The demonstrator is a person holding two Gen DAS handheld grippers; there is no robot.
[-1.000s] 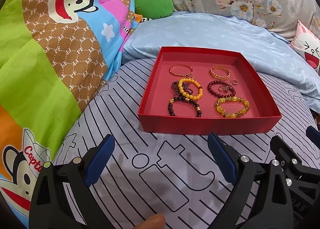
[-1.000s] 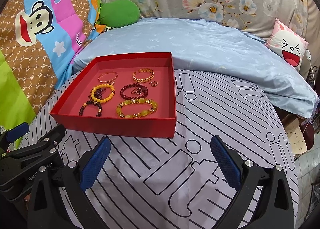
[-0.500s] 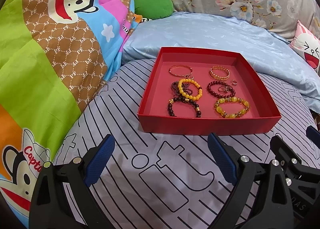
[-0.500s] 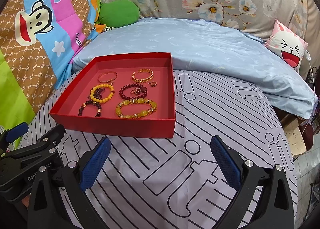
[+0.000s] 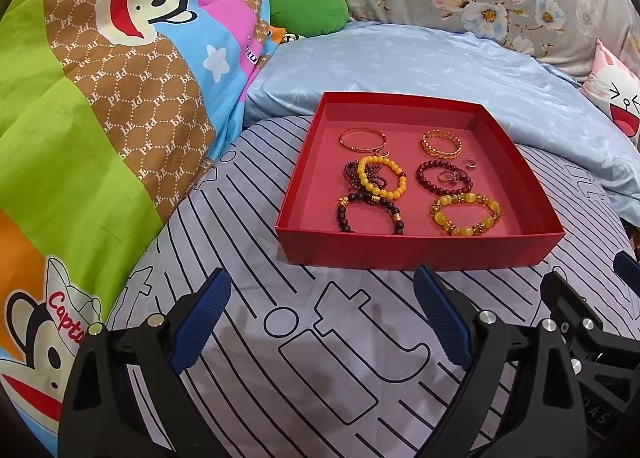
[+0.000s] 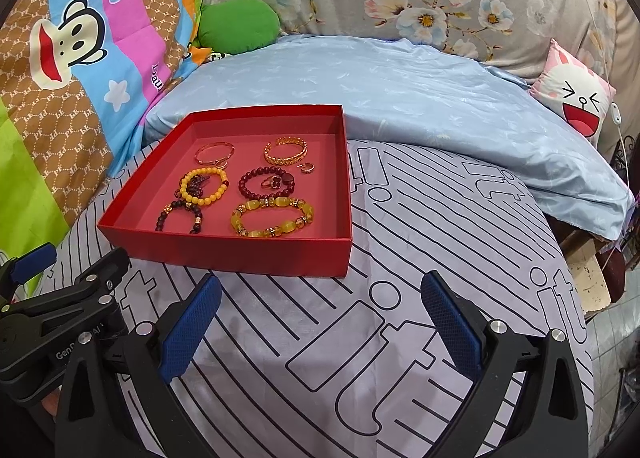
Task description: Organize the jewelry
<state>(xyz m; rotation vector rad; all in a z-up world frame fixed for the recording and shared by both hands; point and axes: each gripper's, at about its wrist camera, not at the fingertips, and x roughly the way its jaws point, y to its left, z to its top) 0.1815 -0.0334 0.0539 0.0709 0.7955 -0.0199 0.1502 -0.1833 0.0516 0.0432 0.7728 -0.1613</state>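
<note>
A shallow red tray (image 5: 416,252) (image 6: 248,256) rests on a striped grey sheet and holds several bracelets and small rings. A yellow bead bracelet (image 5: 382,177) overlaps dark bead strands at its left. A chunky yellow stone bracelet (image 5: 466,214) (image 6: 273,218) lies front right, a dark red one (image 5: 442,177) behind it, two gold bangles (image 5: 440,143) at the back. My left gripper (image 5: 320,318) hovers open just short of the tray's front wall. My right gripper (image 6: 320,318) is open too, near the tray's front right corner. Neither holds anything.
A cartoon monkey quilt (image 5: 100,118) rises on the left. A pale blue pillow (image 6: 400,90) lies behind the tray, with a green cushion (image 6: 238,24) and a white cartoon cushion (image 6: 576,98) further back. The bed edge drops off at the right (image 6: 592,278).
A fingertip seen at the bottom edge of the left wrist view one second ago is gone. Both grippers have barely shifted and stay open.
</note>
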